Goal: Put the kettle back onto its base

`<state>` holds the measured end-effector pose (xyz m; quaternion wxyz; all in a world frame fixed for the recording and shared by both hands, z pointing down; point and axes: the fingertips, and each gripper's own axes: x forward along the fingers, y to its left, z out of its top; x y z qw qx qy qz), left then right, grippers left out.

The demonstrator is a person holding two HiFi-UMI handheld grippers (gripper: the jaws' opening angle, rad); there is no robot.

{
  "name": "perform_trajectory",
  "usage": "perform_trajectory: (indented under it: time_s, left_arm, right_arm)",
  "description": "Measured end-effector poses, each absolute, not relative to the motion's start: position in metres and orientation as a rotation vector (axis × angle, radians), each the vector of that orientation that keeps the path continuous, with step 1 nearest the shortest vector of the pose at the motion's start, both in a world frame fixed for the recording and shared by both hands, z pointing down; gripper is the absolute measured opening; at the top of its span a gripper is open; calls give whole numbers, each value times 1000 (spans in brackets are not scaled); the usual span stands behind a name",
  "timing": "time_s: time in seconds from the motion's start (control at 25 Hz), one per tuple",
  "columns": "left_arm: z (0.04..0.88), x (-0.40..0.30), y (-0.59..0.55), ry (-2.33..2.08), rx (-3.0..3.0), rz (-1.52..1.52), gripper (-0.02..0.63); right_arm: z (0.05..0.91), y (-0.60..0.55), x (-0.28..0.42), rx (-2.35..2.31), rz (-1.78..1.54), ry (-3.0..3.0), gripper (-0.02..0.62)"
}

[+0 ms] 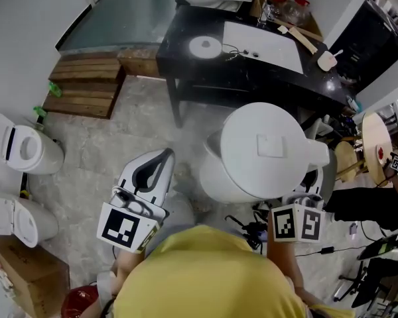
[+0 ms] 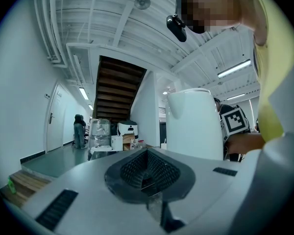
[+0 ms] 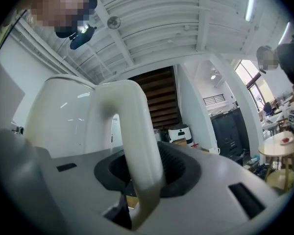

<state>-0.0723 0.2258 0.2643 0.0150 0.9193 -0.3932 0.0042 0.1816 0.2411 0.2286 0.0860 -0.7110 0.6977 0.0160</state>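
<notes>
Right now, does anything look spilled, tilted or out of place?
Nothing spilled. The kettle hangs upright, lid shut, from the right gripper, apart from its bare base on the black table.

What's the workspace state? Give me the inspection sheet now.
Surface: black rectangular table, ahead.
Job's things: white plastic kettle carried in the air; round white base on the table, nothing on it.
Clutter: white sheet, wooden spatula.
Grippers: left gripper shut, empty; right gripper shut on the kettle by its handle.
Cables: thin cord beside the base; black leads on the floor.
Surroundings: grey stone floor, wooden steps.
</notes>
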Motion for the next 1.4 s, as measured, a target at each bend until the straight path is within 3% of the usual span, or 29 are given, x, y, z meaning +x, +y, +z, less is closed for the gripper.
perform_trajectory:
  time_s: [1.4]
  left_arm:
    - [258, -40, -20, -907, 3011, -51, 8]
  right_arm:
    - [218, 45, 185, -2237, 103, 1897, 124]
